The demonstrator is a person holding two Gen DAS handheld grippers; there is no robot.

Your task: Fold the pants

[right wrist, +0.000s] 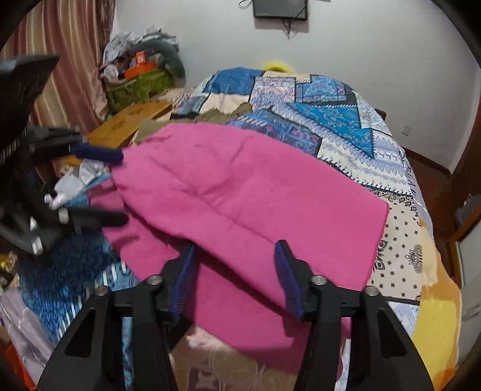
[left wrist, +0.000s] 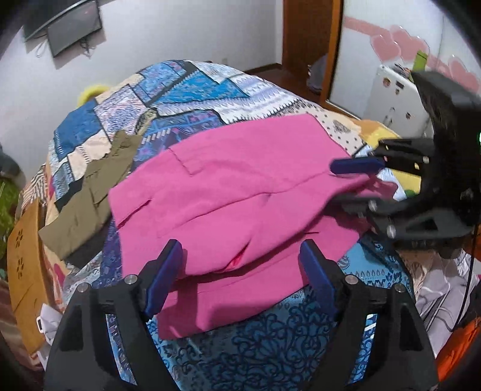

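Left wrist view
Room: white walls, a dark screen (left wrist: 73,28) hung high, a wooden door frame (left wrist: 309,36) at the back.
Surface: bed with a blue patchwork quilt (left wrist: 192,90).
Pants: pink pants (left wrist: 234,186) lie folded over on the quilt, just beyond your left gripper (left wrist: 242,267).
Left gripper: your blue pads stand wide apart, one to each side of the near pink edge; neither presses the cloth, and you hold nothing.
Right gripper: your right gripper (left wrist: 348,183) enters from the right, its fingers parted above and below a pink fold; blur hides whether they touch it.
Beside: an olive garment (left wrist: 90,195) lies left of the pants, touching them.

Right wrist view
Room: striped curtain (right wrist: 69,60) and a heaped green basket (right wrist: 138,84) at left.
Pants: the pink pants (right wrist: 240,192) spread from your right gripper (right wrist: 234,279) across the quilt (right wrist: 330,120).
Right gripper: your pads stand partly apart over the near pink layer; no clamping shows.
Left gripper: your left gripper (right wrist: 117,186) at the left edge is blurred, its fingers spread by the pants' far side.
Hidden: your gripper bodies cover the lowest pink edge.
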